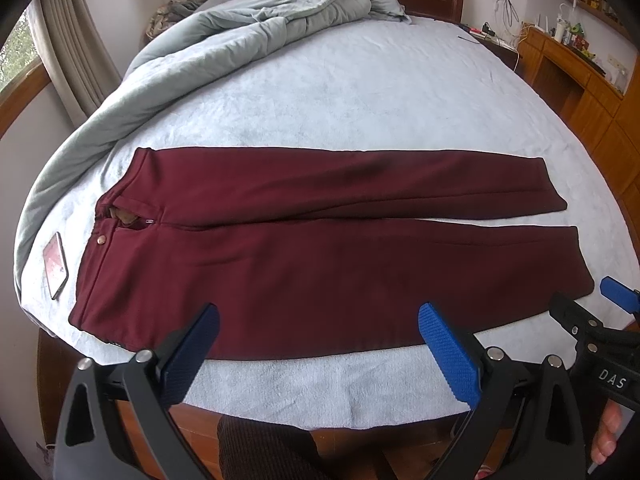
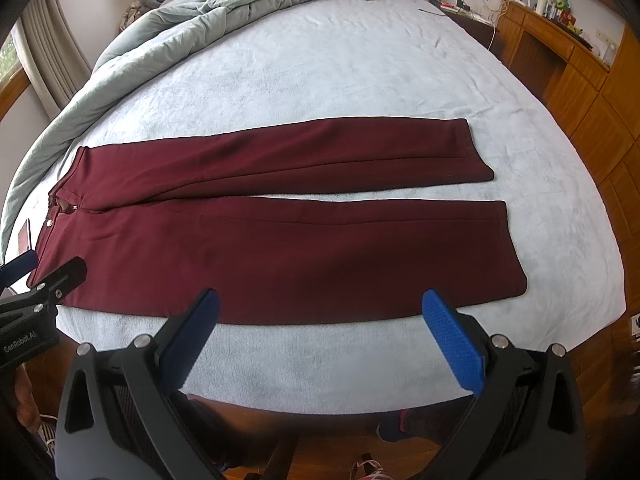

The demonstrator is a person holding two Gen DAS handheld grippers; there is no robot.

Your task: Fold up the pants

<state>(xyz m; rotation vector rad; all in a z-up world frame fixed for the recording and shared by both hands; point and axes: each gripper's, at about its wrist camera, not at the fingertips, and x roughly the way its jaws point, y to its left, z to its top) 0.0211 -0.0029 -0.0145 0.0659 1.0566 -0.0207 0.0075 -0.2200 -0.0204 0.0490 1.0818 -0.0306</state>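
The pants [image 1: 304, 248] lie flat and fully spread on the bed [image 1: 360, 100], waist toward the left by a phone [image 1: 56, 264], cuffs toward the right; the two legs lie side by side with a narrow strip of sheet showing between them near the cuffs; the fly is open at the waist. No fold is visible, so by my reading the task is at its very start: the laying-out is done, and every fold is left, most likely one leg over the other first, then the length doubled.

The left hand-held gripper [image 1: 318, 334] hovers over the near edge of the pants toward the waist end, jaws spread wide and empty; the right hand-held gripper [image 2: 320, 320] hovers over the near edge toward the cuff end, likewise wide apart and holding nothing; neither touches the cloth as far as I can tell. A rumpled quilt [image 1: 224, 36] lies at the far left of the bed, well apart from the pants.
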